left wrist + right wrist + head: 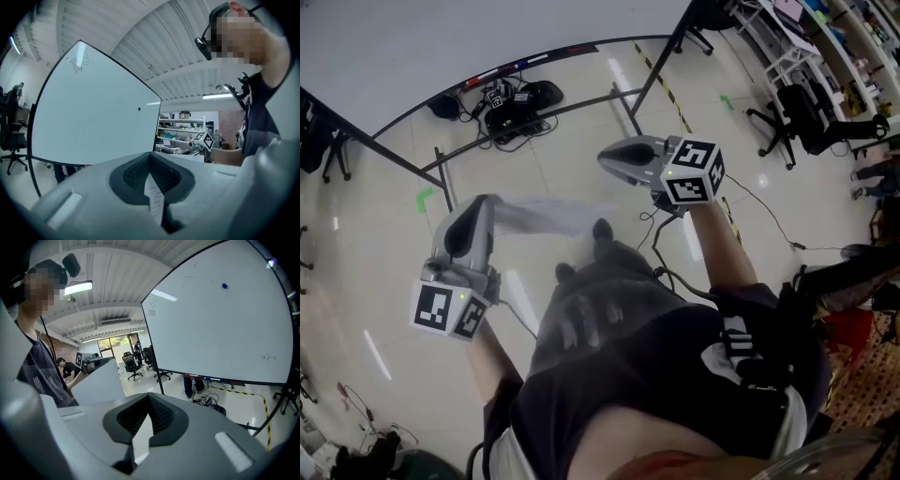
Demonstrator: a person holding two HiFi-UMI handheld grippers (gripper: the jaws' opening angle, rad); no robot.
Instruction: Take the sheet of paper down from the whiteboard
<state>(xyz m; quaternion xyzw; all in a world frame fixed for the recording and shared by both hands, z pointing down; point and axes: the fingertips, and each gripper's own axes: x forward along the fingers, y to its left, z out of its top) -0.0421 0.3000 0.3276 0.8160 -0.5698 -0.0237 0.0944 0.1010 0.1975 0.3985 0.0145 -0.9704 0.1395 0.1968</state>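
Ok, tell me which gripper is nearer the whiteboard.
The right gripper: in the head view it shows beside the whiteboard's stand leg; the left gripper shows farther back. Both hold the sheet of paper.

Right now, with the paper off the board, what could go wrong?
Both the left gripper and right gripper pinch the sheet of paper by thin edges, so it might slip or tear if they drift apart. Cables on the floor by the whiteboard could trip the person.
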